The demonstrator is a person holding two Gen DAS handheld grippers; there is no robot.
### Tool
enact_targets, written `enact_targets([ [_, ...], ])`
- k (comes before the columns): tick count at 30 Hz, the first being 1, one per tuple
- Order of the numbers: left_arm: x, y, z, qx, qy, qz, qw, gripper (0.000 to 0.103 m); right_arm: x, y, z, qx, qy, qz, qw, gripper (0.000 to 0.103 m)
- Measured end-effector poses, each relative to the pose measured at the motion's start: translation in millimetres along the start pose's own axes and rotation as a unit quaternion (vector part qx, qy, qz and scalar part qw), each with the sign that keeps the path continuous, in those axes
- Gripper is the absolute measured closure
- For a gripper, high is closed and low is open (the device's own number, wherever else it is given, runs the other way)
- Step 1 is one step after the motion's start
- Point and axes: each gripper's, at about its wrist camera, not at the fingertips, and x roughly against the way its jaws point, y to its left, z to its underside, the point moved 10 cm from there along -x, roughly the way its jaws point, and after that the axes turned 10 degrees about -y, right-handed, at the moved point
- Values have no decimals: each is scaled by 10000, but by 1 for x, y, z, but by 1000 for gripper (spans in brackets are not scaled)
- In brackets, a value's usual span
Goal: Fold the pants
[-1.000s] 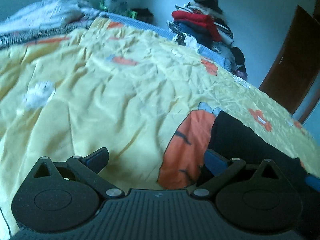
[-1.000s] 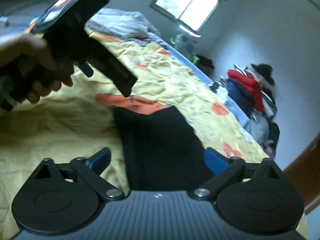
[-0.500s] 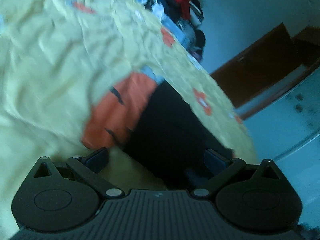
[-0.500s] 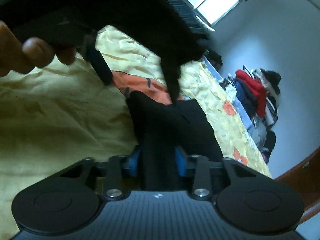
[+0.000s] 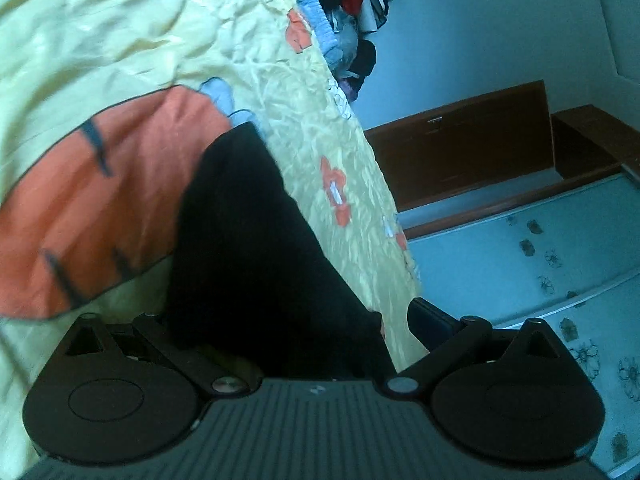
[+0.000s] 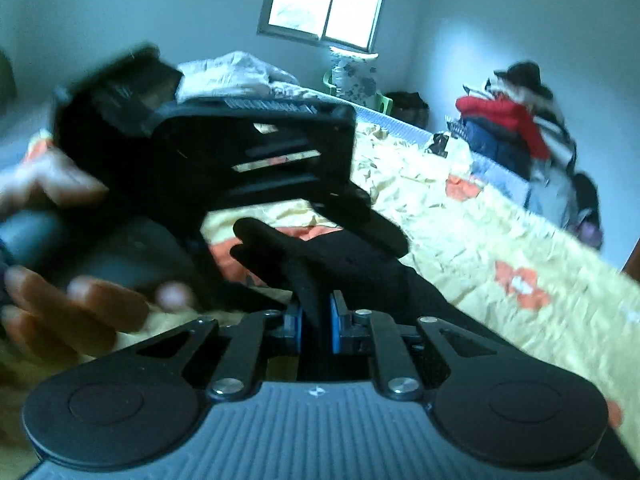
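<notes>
One pair of black fabric pants lies on the one bed, on a crumpled yellow bedsheet printed with orange shapes. Two tools are at the pants. The right tool has just been closing, and its two blue pads now pinch a raised fold of the black cloth between them. The left tool stands spread wide, the near end of the pants lying between its fingers; only the right finger shows clearly, apart from the cloth, so nothing is grasped there. In the right wrist view the left tool sits just above and to the left of the pinched fold, a person's hand gripping its handle.

The pants run close along the bed's right edge, with a narrow strip of sheet between them and the drop. To the left the sheet spreads wide and bare. One heap of mixed clothes stands past the far corner, one window behind the bed, one brown wooden door beyond the edge.
</notes>
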Motion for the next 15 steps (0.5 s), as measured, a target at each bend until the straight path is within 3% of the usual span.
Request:
enact_targets([
  [2,-6,-2,-1,-117,-7,-75,9999,6,10,3,-2,-349,20,-447,9984,88],
  [5,-7,5,1,-287,22,-257,9993,37,32,-7,-15,-1073,-380,-916,9893,88],
  [7,-8,17,1,-289,18,-452,9986,68,32,-30,-15,-1470,-391,-568,9867,88],
  [11,-6,27,-1,-229,-76,-462,9986,83,-1,-56,21,-954,539,600,9922,88],
  [15,-3,17,3,-995,-354,-715,9918,86,-16,-55,35,-975,597,700,9910,88],
])
